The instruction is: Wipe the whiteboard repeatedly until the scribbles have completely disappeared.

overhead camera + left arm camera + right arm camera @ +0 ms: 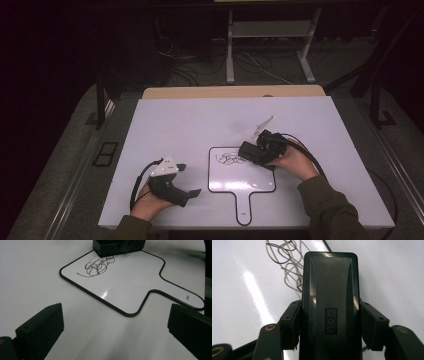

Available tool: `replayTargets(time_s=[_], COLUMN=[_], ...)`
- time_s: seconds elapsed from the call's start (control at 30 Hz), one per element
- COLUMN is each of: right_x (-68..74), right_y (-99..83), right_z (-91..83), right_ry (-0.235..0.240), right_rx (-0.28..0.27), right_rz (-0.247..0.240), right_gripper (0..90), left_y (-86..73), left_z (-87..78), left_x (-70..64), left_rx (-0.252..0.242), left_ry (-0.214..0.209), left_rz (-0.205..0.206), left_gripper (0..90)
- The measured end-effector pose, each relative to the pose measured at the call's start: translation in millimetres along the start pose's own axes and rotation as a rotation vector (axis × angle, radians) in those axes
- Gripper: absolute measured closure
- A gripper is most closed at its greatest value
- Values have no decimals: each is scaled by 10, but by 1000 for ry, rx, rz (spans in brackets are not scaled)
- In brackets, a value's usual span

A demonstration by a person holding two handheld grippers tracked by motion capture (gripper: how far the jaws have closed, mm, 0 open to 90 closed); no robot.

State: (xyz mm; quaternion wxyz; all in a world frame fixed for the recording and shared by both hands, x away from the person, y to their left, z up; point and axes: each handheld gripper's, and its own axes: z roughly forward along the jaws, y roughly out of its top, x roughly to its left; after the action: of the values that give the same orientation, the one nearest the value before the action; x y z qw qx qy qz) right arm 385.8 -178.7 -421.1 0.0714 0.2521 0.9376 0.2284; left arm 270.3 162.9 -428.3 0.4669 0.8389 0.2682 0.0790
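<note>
Between the two jaws of the right gripper (329, 325) sits a black eraser (329, 297), clamped on both long sides, its top moulded with the word "deli". Its front end rests on the small paddle-shaped whiteboard (242, 172), right over a tangle of dark scribble (96, 266) drawn near the board's far edge; loops of the scribble show just ahead of and beside the eraser. The board has a thin black rim and a short handle with a small mark near its tip, too small to read. It lies flat on the white table (190, 125), with bare white surface all around it. Off to the eraser's other side, the left gripper (187, 180) rests on the table well apart from the board, jaws spread wide with nothing between them, facing the board's near corner.
</note>
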Motion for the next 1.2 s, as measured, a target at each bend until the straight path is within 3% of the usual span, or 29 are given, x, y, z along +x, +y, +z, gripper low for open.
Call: replayTargets(time_s=[0.13,0.23,0.33,0.57,0.9,0.97,1.1,1.2], right_x=[36,13,-80,-167,28,8,-100,-140], right_y=[22,17,-7,-37,14,7,-47,-74], right_z=[9,6,-4,-10,-2,-6,-36,-49], right_ry=[7,15,-26,-20,-5,-1,-53,-62], right_rx=[1,-5,0,-11,13,11,18,20], right_rz=[-11,8,28,65,-14,-4,37,52], right_gripper=[387,386,387,387,386,386,386,386], left_y=[0,0,-1,-3,-1,-1,-1,-3], left_z=[-3,-7,-7,-7,-12,-12,-13,-10], left_x=[-1,-2,2,8,2,-1,3,4], left_rx=[1,-3,0,0,-1,-3,-2,0], left_ry=[-1,-1,1,1,3,3,3,2], left_rz=[1,-2,0,-1,-1,-2,-1,-1], left_gripper=[0,0,0,0,0,0,0,0])
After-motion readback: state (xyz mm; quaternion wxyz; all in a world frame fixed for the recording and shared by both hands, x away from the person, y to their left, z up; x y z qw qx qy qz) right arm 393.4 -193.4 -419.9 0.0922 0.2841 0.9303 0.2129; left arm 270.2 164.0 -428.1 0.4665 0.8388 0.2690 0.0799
